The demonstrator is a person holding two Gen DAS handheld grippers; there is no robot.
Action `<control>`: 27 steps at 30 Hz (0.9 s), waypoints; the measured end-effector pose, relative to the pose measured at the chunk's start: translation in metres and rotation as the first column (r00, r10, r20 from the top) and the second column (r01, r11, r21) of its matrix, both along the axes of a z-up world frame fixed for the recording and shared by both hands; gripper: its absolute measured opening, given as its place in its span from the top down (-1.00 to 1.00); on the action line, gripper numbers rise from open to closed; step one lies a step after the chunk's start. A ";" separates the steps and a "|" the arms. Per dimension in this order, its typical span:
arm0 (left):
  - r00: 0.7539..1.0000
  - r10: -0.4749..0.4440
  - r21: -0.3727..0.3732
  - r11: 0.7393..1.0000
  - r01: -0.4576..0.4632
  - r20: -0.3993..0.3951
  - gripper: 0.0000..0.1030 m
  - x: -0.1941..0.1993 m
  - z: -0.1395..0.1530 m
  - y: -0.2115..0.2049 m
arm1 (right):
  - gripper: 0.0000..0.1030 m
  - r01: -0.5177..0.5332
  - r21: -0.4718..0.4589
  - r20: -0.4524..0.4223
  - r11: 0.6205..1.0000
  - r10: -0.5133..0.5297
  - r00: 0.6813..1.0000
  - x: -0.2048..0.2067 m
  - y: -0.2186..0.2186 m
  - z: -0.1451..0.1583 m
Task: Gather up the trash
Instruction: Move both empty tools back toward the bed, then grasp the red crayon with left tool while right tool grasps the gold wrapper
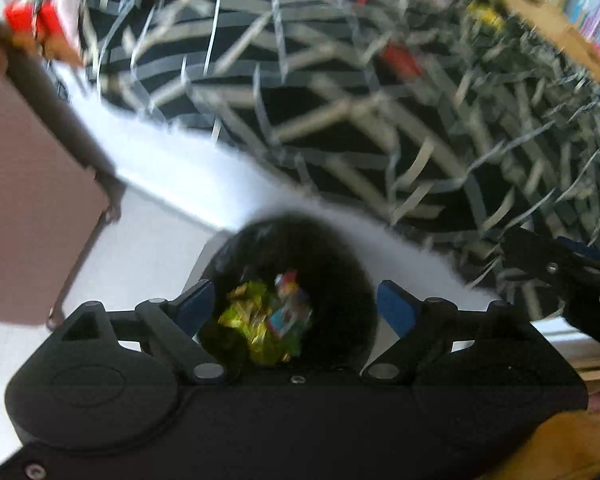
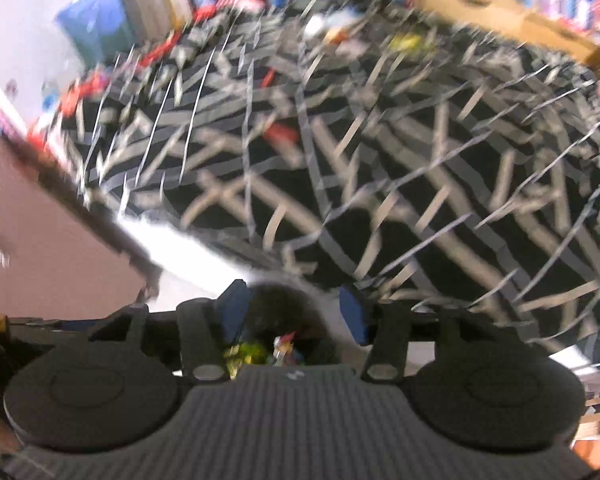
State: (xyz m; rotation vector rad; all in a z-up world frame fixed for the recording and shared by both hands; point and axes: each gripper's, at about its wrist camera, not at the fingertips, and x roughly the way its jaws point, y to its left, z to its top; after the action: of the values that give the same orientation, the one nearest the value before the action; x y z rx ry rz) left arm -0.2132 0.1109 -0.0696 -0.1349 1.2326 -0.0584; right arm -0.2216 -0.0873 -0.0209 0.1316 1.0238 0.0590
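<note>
The black trash bin [image 1: 332, 280] sits at the lower centre of the left wrist view, its round mouth facing up toward the camera, with no long axis to read from this angle. Inside it lie crumpled wrappers [image 1: 260, 320], yellow-green foil next to a piece printed in red, blue and white. In the right wrist view the same bin [image 2: 280, 312] shows at the bottom centre, half hidden behind the claw body, with the wrappers [image 2: 260, 352] peeking out.

The left claw [image 1: 296, 304] is spread wide, its blue pads on either side of the bin's mouth and clear of it, nothing between them. The right claw [image 2: 294, 312] is also parted and pinches nothing; its dark body enters the left wrist view at the right edge.

Above the bin, a black rug [image 1: 380, 120] with grey and white strokes fills the upper frame, with small red and yellow scraps [image 1: 400, 58] blurred on it. A pinkish box [image 1: 28, 208] stands at the left. Both views are motion-blurred.
</note>
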 end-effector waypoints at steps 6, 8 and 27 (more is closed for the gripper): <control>0.985 -0.082 -0.031 0.996 0.087 0.151 -0.72 0.036 0.062 -0.016 | -0.32 0.150 -0.008 0.124 0.989 -0.148 0.981 0.018 -0.028 0.061; 0.974 -0.100 -0.033 0.993 0.109 0.203 -0.73 0.048 0.080 -0.020 | -0.32 0.177 -0.019 0.165 0.984 -0.172 0.971 0.029 -0.035 0.077; 0.911 -0.123 0.005 0.991 0.132 0.393 -0.40 0.202 0.135 -0.075 | -0.33 0.224 -0.055 0.293 0.973 -0.198 0.935 0.200 -0.105 0.103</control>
State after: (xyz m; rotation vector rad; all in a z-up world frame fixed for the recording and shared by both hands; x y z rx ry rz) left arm -0.0113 0.0358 0.0657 -0.0568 0.8369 -0.2038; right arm -0.0212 -0.1925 0.0820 0.1481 0.7168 -0.1595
